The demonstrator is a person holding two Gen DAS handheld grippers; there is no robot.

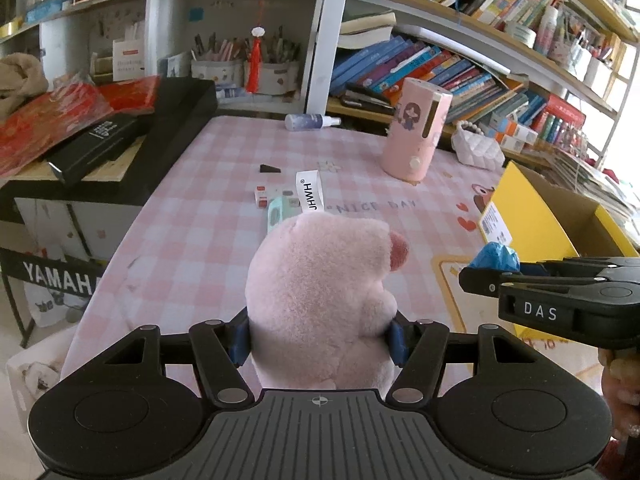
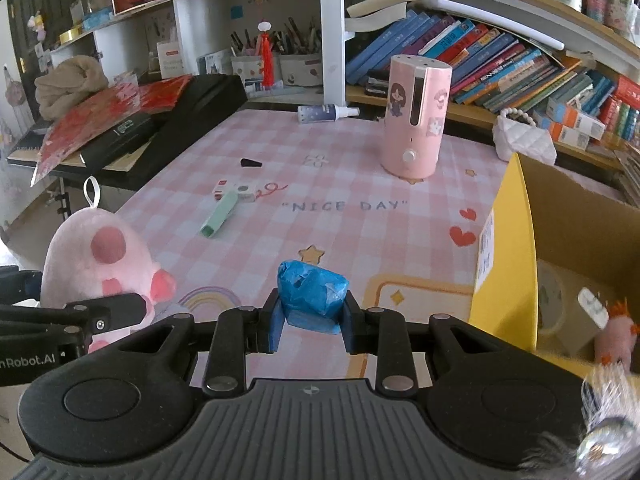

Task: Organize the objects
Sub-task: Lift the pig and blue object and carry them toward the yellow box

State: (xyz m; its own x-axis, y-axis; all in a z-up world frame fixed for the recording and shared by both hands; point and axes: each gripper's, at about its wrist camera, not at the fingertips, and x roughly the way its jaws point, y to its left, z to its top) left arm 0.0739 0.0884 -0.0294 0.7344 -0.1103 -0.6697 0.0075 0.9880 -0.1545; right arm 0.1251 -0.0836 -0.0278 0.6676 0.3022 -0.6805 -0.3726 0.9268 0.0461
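My left gripper (image 1: 320,340) is shut on a pink plush pig (image 1: 320,292), held above the near edge of the pink checked table (image 1: 208,216). The pig also shows in the right wrist view (image 2: 100,264), at the left. My right gripper (image 2: 312,326) is shut on a crumpled blue wad (image 2: 312,292), to the right of the pig; the wad shows in the left wrist view (image 1: 495,257). A yellow cardboard box (image 2: 508,248) stands open at the right, with a small pink toy (image 2: 612,340) inside.
On the table lie a mint green case (image 2: 220,214), a small red-and-white box (image 2: 236,191), a black wedge (image 2: 250,163), a spray bottle (image 2: 326,114), a pink humidifier (image 2: 414,116) and a white quilted purse (image 2: 522,138). Bookshelves stand behind. A black keyboard with stacked items is at left.
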